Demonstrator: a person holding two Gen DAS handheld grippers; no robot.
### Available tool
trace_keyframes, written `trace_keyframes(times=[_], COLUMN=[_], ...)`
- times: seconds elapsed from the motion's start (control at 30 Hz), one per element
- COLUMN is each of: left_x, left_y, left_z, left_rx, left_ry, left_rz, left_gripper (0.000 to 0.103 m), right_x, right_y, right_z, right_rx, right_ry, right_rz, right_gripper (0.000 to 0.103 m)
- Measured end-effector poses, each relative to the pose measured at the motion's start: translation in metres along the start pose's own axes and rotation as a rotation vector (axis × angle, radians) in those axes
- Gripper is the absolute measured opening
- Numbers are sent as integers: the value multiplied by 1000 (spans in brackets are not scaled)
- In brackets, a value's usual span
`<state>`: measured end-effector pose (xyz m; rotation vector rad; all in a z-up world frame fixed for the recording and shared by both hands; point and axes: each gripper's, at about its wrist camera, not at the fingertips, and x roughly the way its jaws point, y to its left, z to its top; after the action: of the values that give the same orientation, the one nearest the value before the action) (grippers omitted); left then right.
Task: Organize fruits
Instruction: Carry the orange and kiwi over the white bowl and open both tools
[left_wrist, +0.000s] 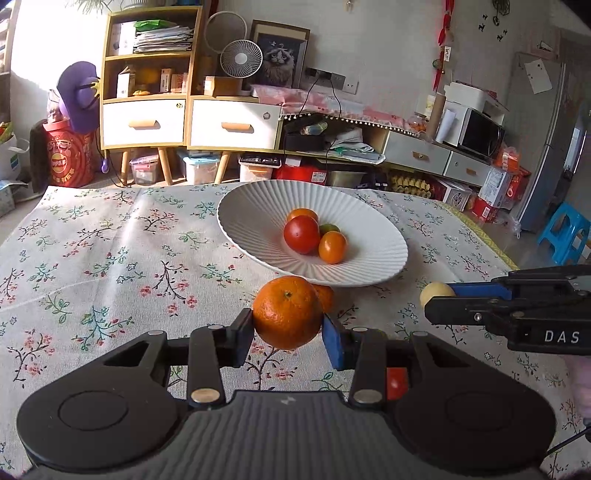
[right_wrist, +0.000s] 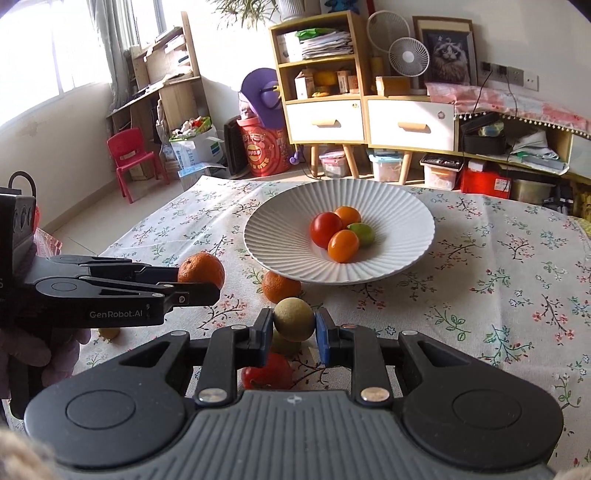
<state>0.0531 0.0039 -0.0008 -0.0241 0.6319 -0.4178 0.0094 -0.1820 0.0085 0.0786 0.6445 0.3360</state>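
Here the left tongs (left_wrist: 287, 325) clench a mandarin (left_wrist: 286, 312) and the right tongs (right_wrist: 294, 325) grip a yellowish round fruit (right_wrist: 293, 319), both near the white plate (right_wrist: 280, 236).

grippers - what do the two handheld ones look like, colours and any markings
Both the left gripper and the right gripper are matte black linkage frames with silver rivets, a ribbed grey centre panel and blue finger pads. From the side, the left one reads "GenRobot.AI" in white, the right one "DAS". A thin black cable trails off near the right one. The hand on the left gripper appears gloved.
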Motion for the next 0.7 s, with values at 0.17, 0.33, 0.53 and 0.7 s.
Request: trace_keyframes(times=[0.17,0.33,0.53,0.7], left_x=[2,7,16,34], left_y=[-5,-8,-12,-13], left_z=[11,22,35,41], left_rx=[2,-7,-21,-29], left_ry=[-3,-8,-8,19], left_rz=[-3,2,7,14], left_gripper=[38,38,38,38], right_x=[5,9,16,25], right_y=[-3,-6,-9,-17], right_z=[10,18,28,36], right_rx=[23,48,61,62], right_ry=[-12,-25,-35,-36], right_rz=[-12,-23,-47,-70], right_gripper=[22,22,22,22])
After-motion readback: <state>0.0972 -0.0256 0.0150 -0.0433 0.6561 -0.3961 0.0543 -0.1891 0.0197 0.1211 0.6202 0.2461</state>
